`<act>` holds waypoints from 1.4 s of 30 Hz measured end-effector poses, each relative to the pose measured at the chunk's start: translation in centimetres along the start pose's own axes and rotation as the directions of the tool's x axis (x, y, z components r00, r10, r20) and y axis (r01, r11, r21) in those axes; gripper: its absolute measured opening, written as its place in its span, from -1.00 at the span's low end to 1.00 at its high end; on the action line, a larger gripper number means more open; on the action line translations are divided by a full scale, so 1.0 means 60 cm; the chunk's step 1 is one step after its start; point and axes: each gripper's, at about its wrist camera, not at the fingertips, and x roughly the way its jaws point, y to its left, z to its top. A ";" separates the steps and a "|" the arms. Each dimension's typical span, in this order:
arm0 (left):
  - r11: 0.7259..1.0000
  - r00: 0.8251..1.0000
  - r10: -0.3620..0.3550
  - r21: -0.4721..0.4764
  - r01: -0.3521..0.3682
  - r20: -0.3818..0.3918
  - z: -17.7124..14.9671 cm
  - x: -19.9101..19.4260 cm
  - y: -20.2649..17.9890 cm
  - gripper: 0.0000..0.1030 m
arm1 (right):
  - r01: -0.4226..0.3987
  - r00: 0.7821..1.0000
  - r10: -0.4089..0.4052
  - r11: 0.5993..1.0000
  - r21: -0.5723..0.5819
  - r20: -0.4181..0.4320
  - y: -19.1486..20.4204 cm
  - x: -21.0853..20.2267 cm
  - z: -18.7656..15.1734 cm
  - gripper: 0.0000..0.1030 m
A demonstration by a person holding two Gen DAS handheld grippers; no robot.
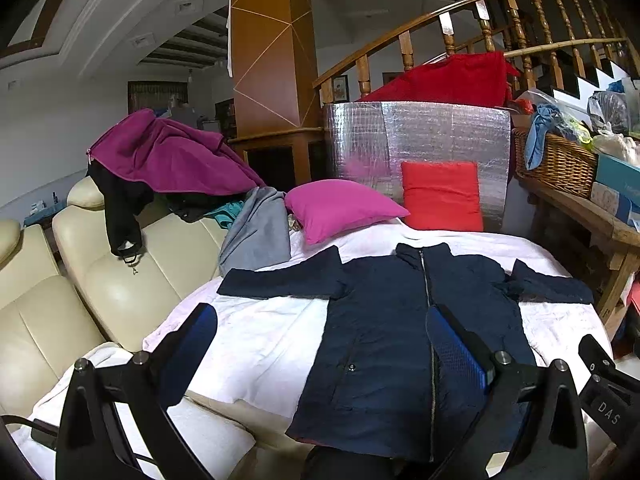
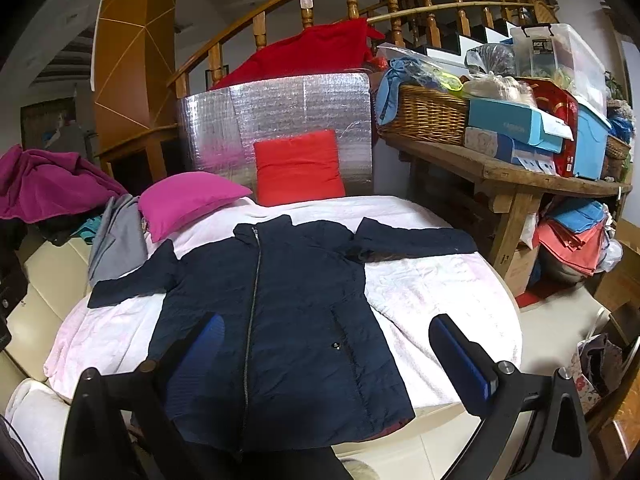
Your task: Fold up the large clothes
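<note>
Tongs left (image 1: 322, 344) and right (image 2: 326, 354) wide, empty, above jacket (image 2: 280, 300)

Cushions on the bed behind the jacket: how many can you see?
2. The magenta cushion lies at the back left, beside the grey garment. The red cushion leans upright against the silver foil panel. Others may be hidden under the clothes pile.

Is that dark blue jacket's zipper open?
No, the dark blue jacket lies flat on the pale pink blanket with its zipper closed all the way to the collar.
</note>
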 end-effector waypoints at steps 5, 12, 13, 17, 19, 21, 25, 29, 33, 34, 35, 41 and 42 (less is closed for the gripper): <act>1.000 1.000 -0.003 0.000 0.003 0.001 -0.001 -0.001 0.000 1.00 | -0.001 1.000 0.001 1.000 -0.009 0.003 0.004 -0.004 0.001 1.00; 1.000 1.000 -0.003 -0.001 0.003 -0.004 -0.002 0.000 0.001 1.00 | -0.007 1.000 0.007 1.000 -0.011 -0.006 0.003 -0.001 0.001 1.00; 1.000 1.000 -0.003 -0.001 0.003 -0.005 -0.002 0.000 0.001 1.00 | -0.007 1.000 0.007 1.000 -0.011 -0.005 0.002 -0.001 0.002 1.00; 1.000 1.000 -0.005 -0.002 0.005 -0.004 -0.002 0.000 0.002 1.00 | -0.008 1.000 0.008 1.000 -0.008 -0.005 0.003 -0.001 0.001 1.00; 1.000 1.000 -0.004 -0.002 0.004 -0.003 -0.001 0.000 0.002 1.00 | -0.009 1.000 0.009 1.000 -0.008 -0.006 0.004 -0.001 0.001 1.00; 1.000 1.000 -0.007 -0.002 0.007 -0.004 -0.001 0.001 0.002 1.00 | -0.007 1.000 0.007 1.000 -0.009 -0.005 0.004 0.000 0.001 1.00; 1.000 1.000 -0.007 -0.001 0.007 -0.004 -0.002 0.001 0.005 1.00 | -0.009 1.000 0.009 1.000 -0.007 -0.008 0.002 0.001 0.001 1.00; 1.000 1.000 -0.003 -0.003 0.003 -0.003 -0.002 0.002 0.004 1.00 | -0.011 1.000 0.011 1.000 -0.005 -0.007 0.001 0.000 0.000 1.00; 1.000 1.000 -0.003 -0.003 0.003 -0.004 -0.003 0.003 0.004 1.00 | -0.012 1.000 0.012 1.000 -0.005 -0.010 0.001 0.001 0.000 1.00; 1.000 1.000 -0.005 -0.004 0.005 -0.004 -0.003 0.003 0.005 1.00 | -0.010 1.000 0.010 1.000 -0.006 -0.010 0.002 0.001 -0.001 1.00; 1.000 1.000 -0.006 -0.006 0.006 -0.004 -0.003 0.003 0.005 1.00 | -0.010 1.000 0.010 1.000 -0.007 -0.010 0.002 0.001 -0.001 1.00; 1.000 1.000 -0.009 -0.011 0.009 -0.006 -0.006 0.004 0.010 1.00 | -0.011 1.000 0.011 1.000 -0.007 -0.011 0.004 0.000 -0.002 1.00; 1.000 1.000 -0.008 -0.011 0.008 -0.006 -0.006 0.004 0.011 1.00 | -0.012 1.000 0.012 1.000 -0.006 -0.011 0.004 0.000 -0.002 1.00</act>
